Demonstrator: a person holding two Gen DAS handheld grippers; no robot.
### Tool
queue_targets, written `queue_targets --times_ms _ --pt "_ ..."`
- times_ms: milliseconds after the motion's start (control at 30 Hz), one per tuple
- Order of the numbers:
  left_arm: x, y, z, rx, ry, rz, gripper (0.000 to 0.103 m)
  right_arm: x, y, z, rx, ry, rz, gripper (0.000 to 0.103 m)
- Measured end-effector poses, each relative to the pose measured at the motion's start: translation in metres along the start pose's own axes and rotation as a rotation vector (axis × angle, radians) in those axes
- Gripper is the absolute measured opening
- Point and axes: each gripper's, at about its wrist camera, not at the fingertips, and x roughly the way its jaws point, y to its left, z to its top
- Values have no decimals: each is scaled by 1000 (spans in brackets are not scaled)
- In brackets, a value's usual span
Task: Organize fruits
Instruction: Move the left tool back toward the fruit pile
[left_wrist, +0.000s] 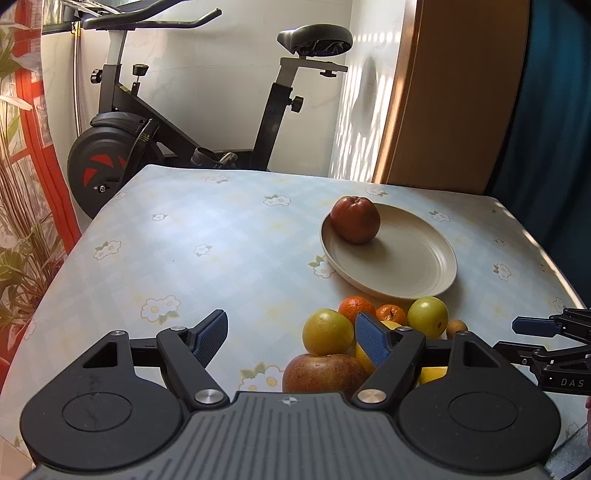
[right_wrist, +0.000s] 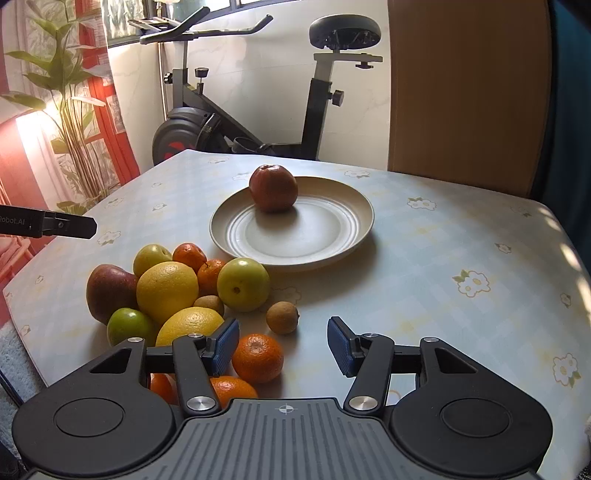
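Observation:
A cream plate (right_wrist: 314, 236) holds one red apple (right_wrist: 273, 188) near its far rim; the left wrist view shows the same plate (left_wrist: 424, 258) and apple (left_wrist: 354, 219). A pile of fruit lies on the tablecloth in front of the plate: a yellow citrus (right_wrist: 167, 291), a green apple (right_wrist: 242, 284), a dark red apple (right_wrist: 110, 291), a small brown fruit (right_wrist: 282, 317) and several oranges. My right gripper (right_wrist: 283, 345) is open, an orange (right_wrist: 257, 358) lying between its pads near the left one. My left gripper (left_wrist: 291, 338) is open over a yellow-green apple (left_wrist: 327, 332) and a red apple (left_wrist: 325, 373).
An exercise bike (left_wrist: 177, 122) stands past the table's far edge. A leafy plant (right_wrist: 70, 110) is at the left. A wooden panel (right_wrist: 465, 92) rises at the back right. Flowered tablecloth (right_wrist: 461, 258) lies bare right of the plate.

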Motion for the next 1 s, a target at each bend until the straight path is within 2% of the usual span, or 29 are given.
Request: queue_targets --times_ms 367,667,1000 --pt "-13 -15 -13 42 2 -34 78 -14 12 -17 4 34 46 50" --pt "-20 -8 -17 -41 0 -3 78 -15 16 -27 -1 51 87 50" --pt "-22 -22 -21 15 -5 17 78 -5 22 -32 -33 72 103 50"
